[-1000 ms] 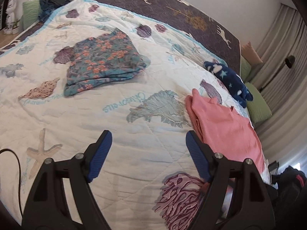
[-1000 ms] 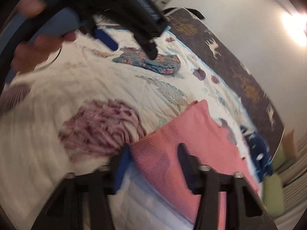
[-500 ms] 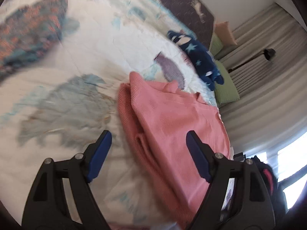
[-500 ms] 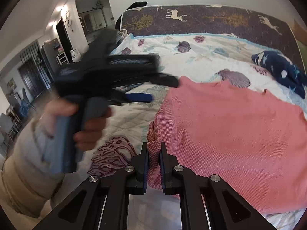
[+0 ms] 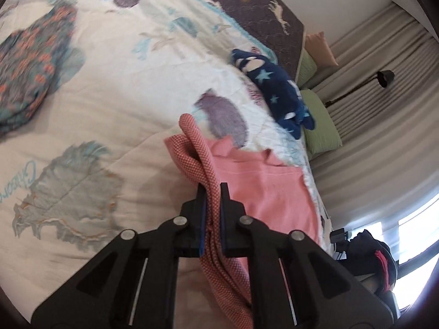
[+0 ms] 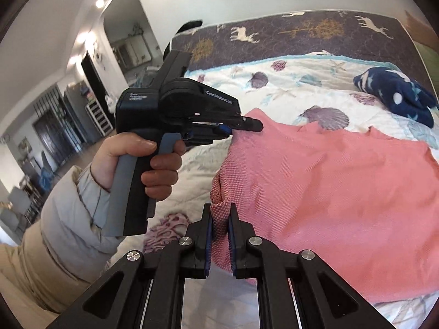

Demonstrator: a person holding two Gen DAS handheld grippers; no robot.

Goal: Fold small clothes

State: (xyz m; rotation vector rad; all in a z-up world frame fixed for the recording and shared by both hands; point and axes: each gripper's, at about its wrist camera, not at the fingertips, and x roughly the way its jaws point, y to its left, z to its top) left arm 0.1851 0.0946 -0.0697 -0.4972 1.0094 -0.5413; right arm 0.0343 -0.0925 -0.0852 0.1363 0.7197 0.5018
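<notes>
A pink knit garment (image 6: pixel 329 192) lies spread on the seashell-print bed quilt (image 5: pixel 123 87). My left gripper (image 5: pixel 213 189) is shut on a bunched edge of the pink garment (image 5: pixel 263 192) near its far left corner; it also shows in the right wrist view (image 6: pixel 247 124), held by a hand. My right gripper (image 6: pixel 220 213) is shut on the near left corner of the same garment, which is pinched up into a small fold between the jaws.
A folded floral garment (image 5: pixel 24 74) lies at the left of the quilt. A navy star-print garment (image 5: pixel 277 90) lies near the bed's right edge, also seen in the right wrist view (image 6: pixel 395 93). Green pillows (image 5: pixel 321 120), curtains and a floor lamp stand beyond.
My left gripper swung right from the bare quilt to the pink garment and closed on its edge. My right gripper closed on the near corner half a second ago and still holds it.
</notes>
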